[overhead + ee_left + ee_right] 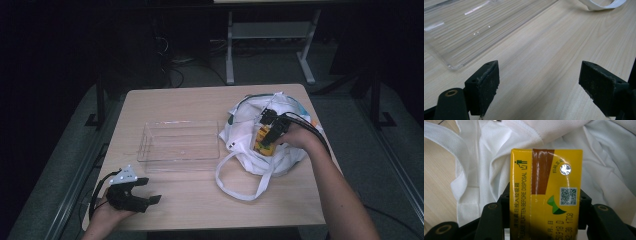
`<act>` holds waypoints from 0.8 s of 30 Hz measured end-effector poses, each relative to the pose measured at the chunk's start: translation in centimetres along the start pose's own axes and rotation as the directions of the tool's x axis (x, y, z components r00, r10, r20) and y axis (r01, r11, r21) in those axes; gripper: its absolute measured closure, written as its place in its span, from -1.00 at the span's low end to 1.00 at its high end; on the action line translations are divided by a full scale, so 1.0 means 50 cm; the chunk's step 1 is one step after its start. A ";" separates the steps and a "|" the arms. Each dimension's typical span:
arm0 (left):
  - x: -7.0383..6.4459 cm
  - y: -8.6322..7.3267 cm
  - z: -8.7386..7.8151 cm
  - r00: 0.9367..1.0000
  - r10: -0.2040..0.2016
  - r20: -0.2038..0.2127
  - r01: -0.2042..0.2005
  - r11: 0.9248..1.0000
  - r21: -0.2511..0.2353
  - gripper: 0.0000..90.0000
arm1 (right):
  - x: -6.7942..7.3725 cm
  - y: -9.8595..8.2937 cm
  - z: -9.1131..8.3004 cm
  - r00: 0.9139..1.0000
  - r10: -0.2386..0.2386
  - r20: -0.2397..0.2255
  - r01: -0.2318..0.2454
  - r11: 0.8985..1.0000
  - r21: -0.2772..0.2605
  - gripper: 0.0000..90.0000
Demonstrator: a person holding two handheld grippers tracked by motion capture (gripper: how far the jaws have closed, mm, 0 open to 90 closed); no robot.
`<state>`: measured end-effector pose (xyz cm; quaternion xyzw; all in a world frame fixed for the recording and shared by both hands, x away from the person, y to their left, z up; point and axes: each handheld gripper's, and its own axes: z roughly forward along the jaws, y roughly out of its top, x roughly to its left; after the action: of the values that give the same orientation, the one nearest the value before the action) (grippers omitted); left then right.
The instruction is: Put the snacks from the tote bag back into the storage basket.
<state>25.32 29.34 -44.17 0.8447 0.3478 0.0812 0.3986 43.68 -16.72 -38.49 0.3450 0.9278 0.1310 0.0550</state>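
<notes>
Tray (179, 141) mid-table, bag (260, 135) just right, carton (263, 141) over bag

left gripper (145, 192) low at near left table edge, jaws spread wide, nothing between, hand (107, 212) gripping from behind, right gripper (270, 131) extended forward at right, forearm angled up-left, jaws clamped on something, tilt probably slightly downward, hard to judge

Yellow drink carton (546, 192), brown-striped, upright over the white cloth bag (599, 157).
</notes>
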 end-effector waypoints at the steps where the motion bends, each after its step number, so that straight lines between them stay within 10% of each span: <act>1: 0.000 0.000 0.000 1.000 -0.001 0.000 0.001 1.000 -0.001 -0.64 | 0.000 0.001 0.000 1.000 -0.004 0.002 0.004 1.000 0.001 0.12; 24: 0.002 0.000 0.001 1.000 -0.007 0.000 0.007 1.000 -0.004 -0.64 | -0.005 -0.006 -0.029 1.000 -0.011 0.013 0.011 1.000 -0.014 0.13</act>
<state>25.39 29.36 -44.23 0.8425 0.3507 0.0807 0.4007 43.40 -17.39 -37.19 0.3405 0.9283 0.1349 0.0641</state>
